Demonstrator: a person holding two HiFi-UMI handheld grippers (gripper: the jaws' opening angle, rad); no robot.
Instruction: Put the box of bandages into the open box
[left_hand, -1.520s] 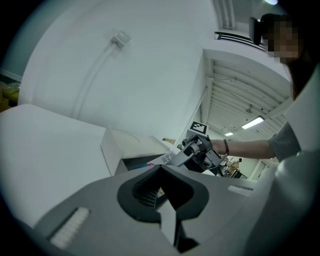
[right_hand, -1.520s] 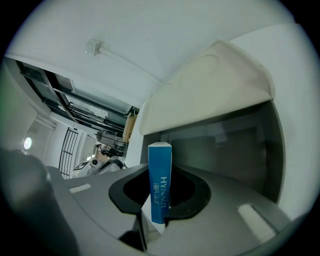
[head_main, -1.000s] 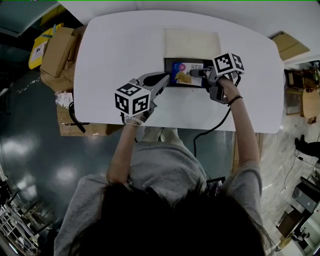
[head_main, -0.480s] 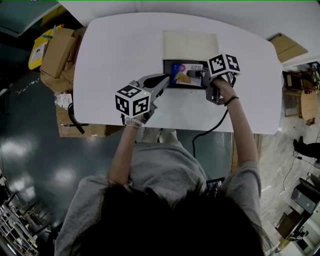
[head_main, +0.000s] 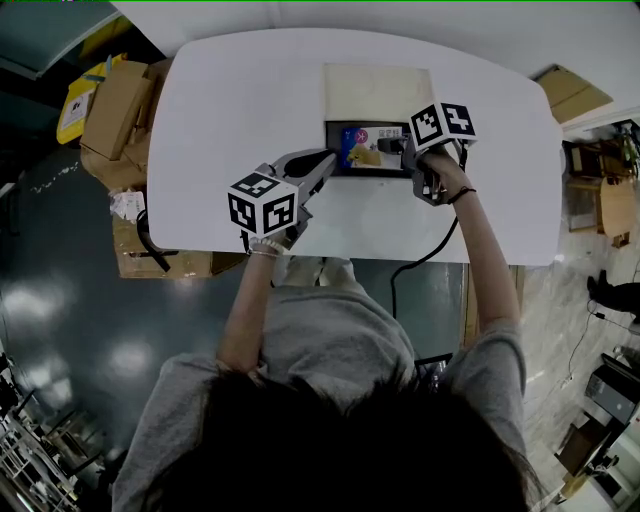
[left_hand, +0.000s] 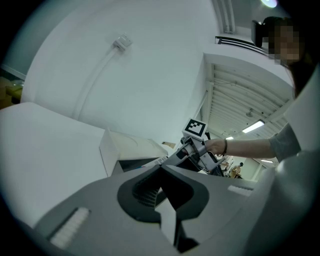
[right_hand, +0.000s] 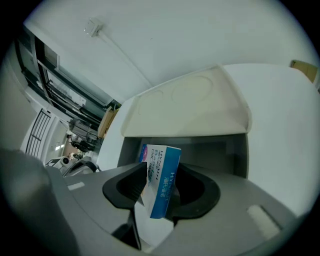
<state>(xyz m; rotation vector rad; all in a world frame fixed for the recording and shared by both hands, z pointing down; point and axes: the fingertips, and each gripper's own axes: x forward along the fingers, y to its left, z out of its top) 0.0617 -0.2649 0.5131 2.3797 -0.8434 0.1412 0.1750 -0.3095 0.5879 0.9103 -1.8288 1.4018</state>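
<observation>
Currently the right gripper (right_hand: 162, 170) is angled down over the open box (right_hand: 220, 150) with its jaws apart; they have just been opening. The box of bandages (right_hand: 161, 182) stands on edge between them, blue side panel toward the camera, tilted slightly. A gap shows on its left side, so the pads are not clamping it. The head view puts the box of bandages (head_main: 362, 147) inside the open box's dark interior, right under the right gripper's tip (head_main: 395, 146).

The lid (head_main: 378, 92) is folded back on the tabletop (head_main: 250, 100), on the far side. The left gripper (head_main: 326, 158) is held low over the tabletop, jaws together with nothing between them. Its tip is at the open box's near left corner; can't tell whether it touches the wall.

A black cable (head_main: 425, 255) runs from the right gripper off the near tabletop edge. Cardboard cartons (head_main: 115, 105) sit on the floor left of the tabletop.
</observation>
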